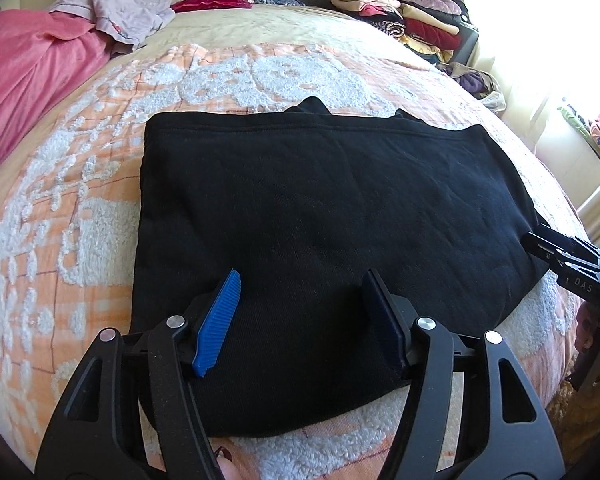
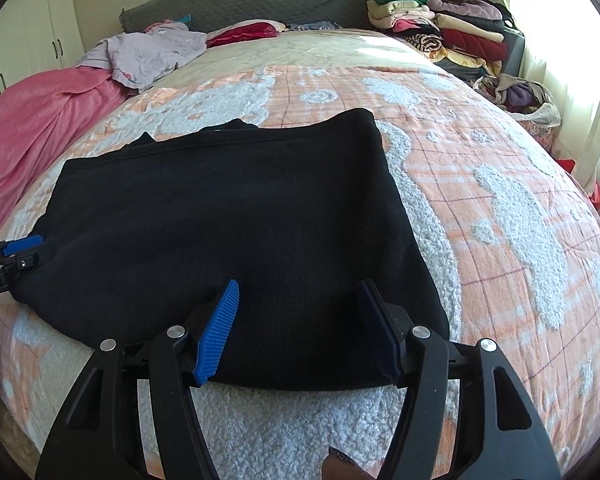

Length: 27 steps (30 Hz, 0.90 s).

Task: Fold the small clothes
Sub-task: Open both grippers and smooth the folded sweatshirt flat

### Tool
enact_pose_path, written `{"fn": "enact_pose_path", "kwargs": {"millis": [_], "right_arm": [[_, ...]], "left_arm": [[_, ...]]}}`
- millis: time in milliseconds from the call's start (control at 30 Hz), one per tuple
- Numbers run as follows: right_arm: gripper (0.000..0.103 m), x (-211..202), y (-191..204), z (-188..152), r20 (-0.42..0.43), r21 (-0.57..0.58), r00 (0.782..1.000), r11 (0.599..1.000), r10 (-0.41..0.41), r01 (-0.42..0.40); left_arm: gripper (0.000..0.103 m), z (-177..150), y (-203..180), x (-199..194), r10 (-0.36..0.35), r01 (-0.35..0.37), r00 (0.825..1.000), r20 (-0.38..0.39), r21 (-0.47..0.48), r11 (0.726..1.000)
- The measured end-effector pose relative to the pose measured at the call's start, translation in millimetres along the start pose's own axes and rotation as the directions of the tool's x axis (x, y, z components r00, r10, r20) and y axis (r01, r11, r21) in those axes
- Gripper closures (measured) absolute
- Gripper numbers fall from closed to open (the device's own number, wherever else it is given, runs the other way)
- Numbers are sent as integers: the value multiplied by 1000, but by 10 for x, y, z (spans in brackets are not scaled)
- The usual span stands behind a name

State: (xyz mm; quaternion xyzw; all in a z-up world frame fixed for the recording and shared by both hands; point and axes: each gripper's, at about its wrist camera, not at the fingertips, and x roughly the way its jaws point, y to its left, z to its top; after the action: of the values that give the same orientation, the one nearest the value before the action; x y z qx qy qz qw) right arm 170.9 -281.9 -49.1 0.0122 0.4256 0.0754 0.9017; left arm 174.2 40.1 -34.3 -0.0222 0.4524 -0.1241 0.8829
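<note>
White letters "DAS" stand on the black body of the right gripper [image 1: 556, 258], seen at the right edge of the left wrist view; the line may be cut short. White letters "RobotAI", partly cut off, stand on the left gripper [image 2: 18, 250] at the left edge of the right wrist view.

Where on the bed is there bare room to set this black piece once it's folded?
Free: the orange and white bedspread right of the black garment, toward the window, and the strip between the garment and the red pillow. Crowded: the pink blanket and lilac clothes far left, the folded stack far right.
</note>
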Motion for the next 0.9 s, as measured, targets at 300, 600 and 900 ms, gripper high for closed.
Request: {"fn": "enact_pose_path", "kwargs": {"millis": [300,600,900], "right_arm": [[31,-133,51,-53,-9,11,1000,1000,18,-18],[18,-305,154,-82,17,13,999,999,42,-43],[18,-430,384,-84,45,-27,995,996,85,-84]], "left_arm": [[43,-33,-26,-125,-26,26,1000,-1,-7,1000],[30,3,-18,-230,-95,95,995,16,-39,995],[16,90,69,-374,-58,61,996,69,-40,997]]}}
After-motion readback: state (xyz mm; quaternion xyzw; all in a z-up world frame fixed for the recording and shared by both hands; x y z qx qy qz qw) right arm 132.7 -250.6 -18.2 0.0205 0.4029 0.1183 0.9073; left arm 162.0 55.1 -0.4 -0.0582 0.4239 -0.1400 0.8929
